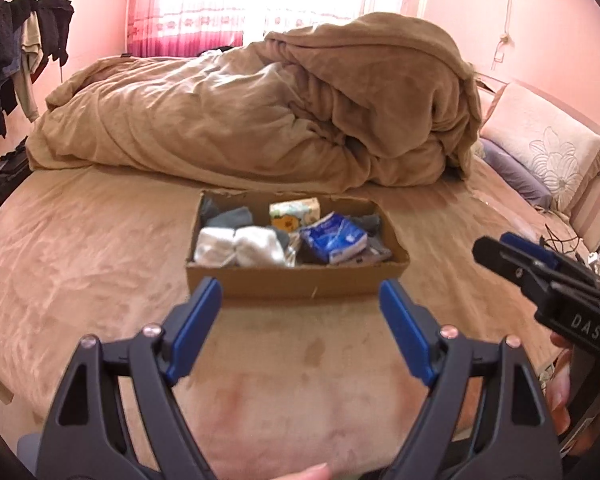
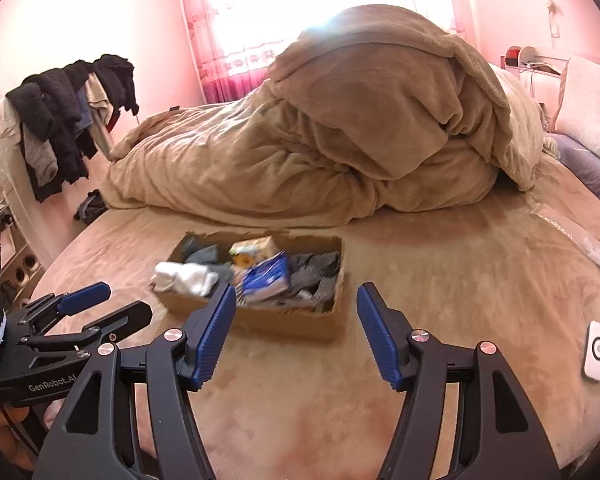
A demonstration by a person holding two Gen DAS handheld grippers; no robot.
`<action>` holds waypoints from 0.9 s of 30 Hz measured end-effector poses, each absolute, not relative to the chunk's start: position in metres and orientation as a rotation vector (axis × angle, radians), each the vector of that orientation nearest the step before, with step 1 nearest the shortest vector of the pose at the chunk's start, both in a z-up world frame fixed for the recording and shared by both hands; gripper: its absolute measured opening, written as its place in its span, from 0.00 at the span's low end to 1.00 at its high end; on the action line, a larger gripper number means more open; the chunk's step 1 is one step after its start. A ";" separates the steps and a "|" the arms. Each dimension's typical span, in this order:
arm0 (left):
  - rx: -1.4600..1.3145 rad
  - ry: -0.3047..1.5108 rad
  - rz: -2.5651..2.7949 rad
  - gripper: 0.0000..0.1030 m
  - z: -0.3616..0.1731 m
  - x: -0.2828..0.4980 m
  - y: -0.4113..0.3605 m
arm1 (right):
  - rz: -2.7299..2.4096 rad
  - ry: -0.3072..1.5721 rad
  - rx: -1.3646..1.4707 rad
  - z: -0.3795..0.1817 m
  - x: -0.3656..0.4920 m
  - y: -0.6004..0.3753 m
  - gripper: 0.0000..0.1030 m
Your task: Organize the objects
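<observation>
A shallow cardboard box (image 1: 296, 282) (image 2: 284, 322) sits on the bed. It holds white rolled socks (image 1: 240, 245) (image 2: 186, 276), grey socks (image 1: 230, 216) (image 2: 314, 272), a blue tissue pack (image 1: 334, 240) (image 2: 266, 276) and a yellow-green tissue pack (image 1: 294, 212) (image 2: 254, 250). My left gripper (image 1: 302, 298) is open and empty, just in front of the box. My right gripper (image 2: 296, 300) is open and empty, in front of the box's right end. Each gripper shows in the other's view: the right one (image 1: 512, 252), the left one (image 2: 116, 300).
A heaped tan duvet (image 1: 284, 108) (image 2: 340, 132) lies behind the box. Pillows (image 1: 540, 148) lie at the right. Dark clothes (image 1: 16, 52) (image 2: 68, 120) hang at the left. A white device (image 2: 596, 354) with a cable lies on the bed at the right.
</observation>
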State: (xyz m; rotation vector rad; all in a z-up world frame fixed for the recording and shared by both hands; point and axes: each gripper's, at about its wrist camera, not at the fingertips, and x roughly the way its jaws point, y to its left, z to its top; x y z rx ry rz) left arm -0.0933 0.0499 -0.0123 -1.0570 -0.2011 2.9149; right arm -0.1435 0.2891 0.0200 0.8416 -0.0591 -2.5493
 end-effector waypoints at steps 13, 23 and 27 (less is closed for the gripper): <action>-1.054 -0.228 2.887 0.80 -0.017 -0.017 0.030 | -2.555 -0.127 0.883 0.003 -0.076 0.278 0.64; -1.039 -0.257 2.887 0.80 -0.023 -0.011 0.019 | -2.640 -0.095 0.911 -0.005 -0.061 0.277 0.64; -1.038 -0.246 2.891 0.80 -0.024 -0.012 0.020 | -2.667 -0.064 0.893 -0.002 -0.058 0.273 0.64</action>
